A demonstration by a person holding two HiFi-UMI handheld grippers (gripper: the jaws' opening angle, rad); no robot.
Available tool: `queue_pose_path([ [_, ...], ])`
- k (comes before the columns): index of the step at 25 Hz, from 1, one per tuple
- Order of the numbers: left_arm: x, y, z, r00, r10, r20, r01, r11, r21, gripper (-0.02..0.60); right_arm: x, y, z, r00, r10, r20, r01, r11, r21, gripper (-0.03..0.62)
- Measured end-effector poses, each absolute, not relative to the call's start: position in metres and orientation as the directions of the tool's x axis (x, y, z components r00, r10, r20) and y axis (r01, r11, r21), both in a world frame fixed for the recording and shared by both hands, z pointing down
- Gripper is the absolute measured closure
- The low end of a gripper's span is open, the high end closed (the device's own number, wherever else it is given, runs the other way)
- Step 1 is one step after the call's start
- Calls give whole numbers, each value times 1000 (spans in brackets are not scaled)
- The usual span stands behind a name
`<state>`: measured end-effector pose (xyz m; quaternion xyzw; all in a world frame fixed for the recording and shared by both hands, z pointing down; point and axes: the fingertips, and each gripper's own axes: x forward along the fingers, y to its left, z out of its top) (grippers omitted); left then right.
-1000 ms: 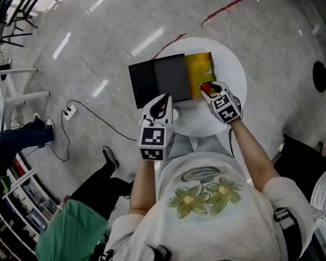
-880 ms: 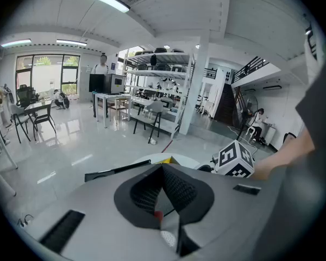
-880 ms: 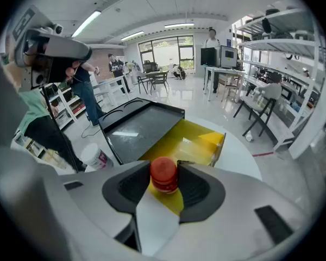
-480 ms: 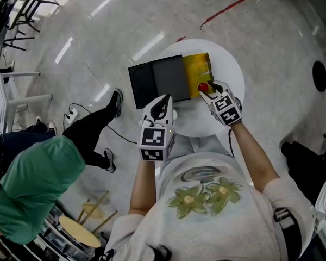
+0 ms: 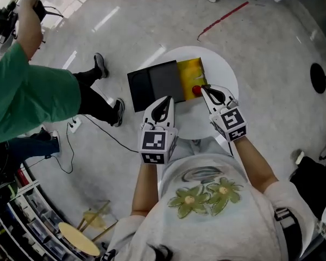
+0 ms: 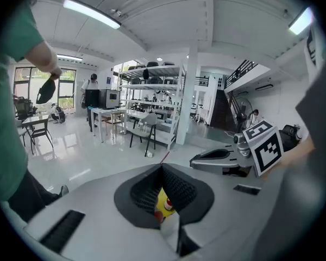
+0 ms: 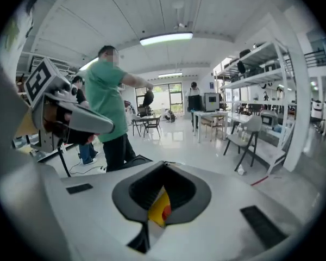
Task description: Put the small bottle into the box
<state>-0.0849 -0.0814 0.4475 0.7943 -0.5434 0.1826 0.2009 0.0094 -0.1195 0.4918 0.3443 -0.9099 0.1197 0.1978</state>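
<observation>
Bringing the small bottle (image 5: pixel 196 90) to the box (image 5: pixel 152 85), you are at the placing step.
Your right gripper (image 5: pixel 204 91) has its jaws drawn nearly together and seems to pinch the bottle at their tips, with the red cap poking out at the near edge of the box's yellow compartment (image 5: pixel 189 71). Your left gripper (image 5: pixel 167 99) hovers beside the box over the white table (image 5: pixel 220 69), jaws closed on nothing. Next, as I judge it, you should carry the bottle fully over the yellow well, lower it, and only then part the jaws.
</observation>
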Motion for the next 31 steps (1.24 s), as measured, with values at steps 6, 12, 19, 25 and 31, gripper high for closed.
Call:
queue_pose_path([
  [6,-51,-56,427,356,-817,453,-932,-345,110,578,25,-85,452,-717,-599,356,-656,753,-55,594],
  [12,-32,-40,410,358,-834,419,-931,-351,96,578,36,-64,432,-734,-598,322,-642,765,-45,594],
  [19,-14,-25,398,349,-849,398,-935,-344,86,578,52,-46,415,-751,-593,291,-633,772,-59,595],
  [25,-6,-18,390,339,-858,386,-938,-338,73,578,63,-40,415,-760,-578,298,-612,790,-30,595],
  [31,-2,-18,395,335,-854,399,-939,-336,70,578,68,-44,416,-763,-572,302,-607,794,-31,594],
])
